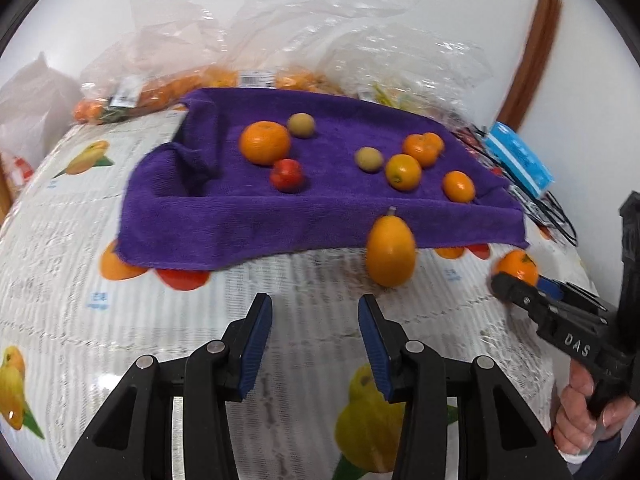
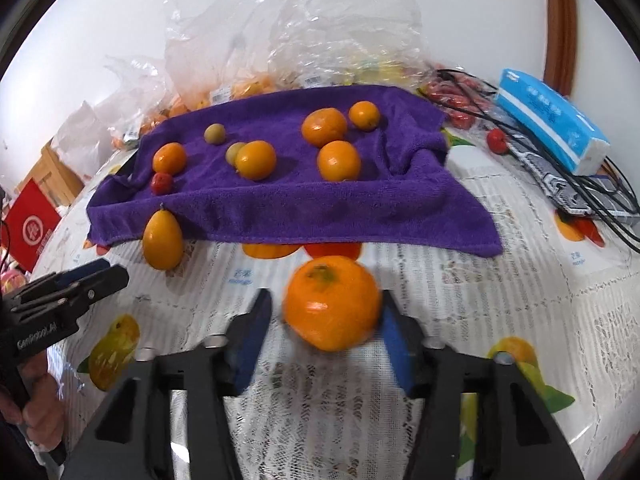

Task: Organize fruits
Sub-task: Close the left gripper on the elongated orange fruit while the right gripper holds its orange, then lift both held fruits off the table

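- Right gripper [image 2: 326, 314]: a round orange mandarin [image 2: 332, 307] sits between its blue pads; the right pad [image 2: 394, 340] touches the fruit, while a narrow gap shows at the left pad (the frame is blurred here, so a firm clamp cannot be told for certain).
- In the left wrist view the same mandarin [image 1: 517, 266] appears at the tip of the right gripper [image 1: 516, 284], above the patterned tablecloth [image 1: 60, 280] and just past the right corner of the purple towel [image 1: 192, 228].
- Left gripper [image 1: 316, 344]: jaws apart with nothing between them, held over bare tablecloth just short of the towel's near edge.
- Pear-shaped orange fruit [image 1: 391, 254]: stands upright on the tablecloth, stem up, touching the towel's near edge (just ahead of the left gripper's right finger).
- Towel contents: a large orange [image 1: 264, 142], a small red fruit [image 1: 287, 175], two small greenish-tan fruits [image 1: 301, 125], and several smaller oranges [image 1: 403, 171] grouped toward the right.
- Behind the towel: clear plastic bags [image 1: 280, 40] holding more orange fruit.
- Right of the towel: a blue tissue pack [image 2: 552, 128] and black cables [image 2: 600, 200].
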A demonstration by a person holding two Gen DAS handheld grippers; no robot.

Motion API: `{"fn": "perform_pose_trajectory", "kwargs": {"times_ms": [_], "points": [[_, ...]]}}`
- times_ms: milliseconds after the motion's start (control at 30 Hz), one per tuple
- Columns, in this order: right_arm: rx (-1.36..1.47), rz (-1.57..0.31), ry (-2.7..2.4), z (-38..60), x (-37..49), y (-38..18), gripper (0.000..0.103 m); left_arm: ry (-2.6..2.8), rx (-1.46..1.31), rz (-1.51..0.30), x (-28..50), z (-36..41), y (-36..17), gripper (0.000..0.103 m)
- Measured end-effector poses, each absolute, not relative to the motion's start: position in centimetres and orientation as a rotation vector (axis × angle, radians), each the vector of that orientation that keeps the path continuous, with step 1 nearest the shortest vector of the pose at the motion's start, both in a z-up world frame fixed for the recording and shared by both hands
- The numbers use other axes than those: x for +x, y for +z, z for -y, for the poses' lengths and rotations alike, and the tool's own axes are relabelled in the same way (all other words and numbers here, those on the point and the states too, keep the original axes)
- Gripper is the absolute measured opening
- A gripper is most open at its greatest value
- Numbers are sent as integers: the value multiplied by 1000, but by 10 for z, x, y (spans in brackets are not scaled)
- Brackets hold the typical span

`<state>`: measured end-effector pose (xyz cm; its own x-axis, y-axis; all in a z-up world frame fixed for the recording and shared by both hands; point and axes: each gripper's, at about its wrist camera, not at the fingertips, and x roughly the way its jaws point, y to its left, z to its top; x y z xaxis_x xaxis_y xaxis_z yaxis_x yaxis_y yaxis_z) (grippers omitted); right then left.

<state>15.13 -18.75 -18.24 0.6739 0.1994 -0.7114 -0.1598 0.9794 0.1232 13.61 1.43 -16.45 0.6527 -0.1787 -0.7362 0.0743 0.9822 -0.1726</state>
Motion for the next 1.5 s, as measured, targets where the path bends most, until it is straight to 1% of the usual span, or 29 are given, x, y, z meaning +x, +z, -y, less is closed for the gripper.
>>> {"fn": "perform_pose_trajectory", "kwargs": {"times_ms": [100,133,367,567,733,900,1233,1433,1500], "points": [[106,-793,209,196,151,-181,44,-177,-131,-850,139,-8,-165,31],[113,-786,200,198,151,-180,44,-193,-140,-851,140,-7,-165,30],[109,-774,205,197,149,-179,44,-257,-158,-821,152,13,-161,31],[101,-773,205,196,147,-179,44,-227,-127,-856,170,29,-165,32],[110,-776,203,198,148,-179,44,-186,-78,-864,178,41,-167,31],[105,-777,203,197,148,-179,44,-180,-62,-866,176,41,-166,31],[156,-800,211,203,153,-183,44,-213,-143,-863,177,30,-167,31],[47,-806,188,188,152,-182,44,-215,-157,-860,177,29,-167,31],[54,-807,190,189,152,-183,45,-226,-190,-857,177,25,-167,31]]}}
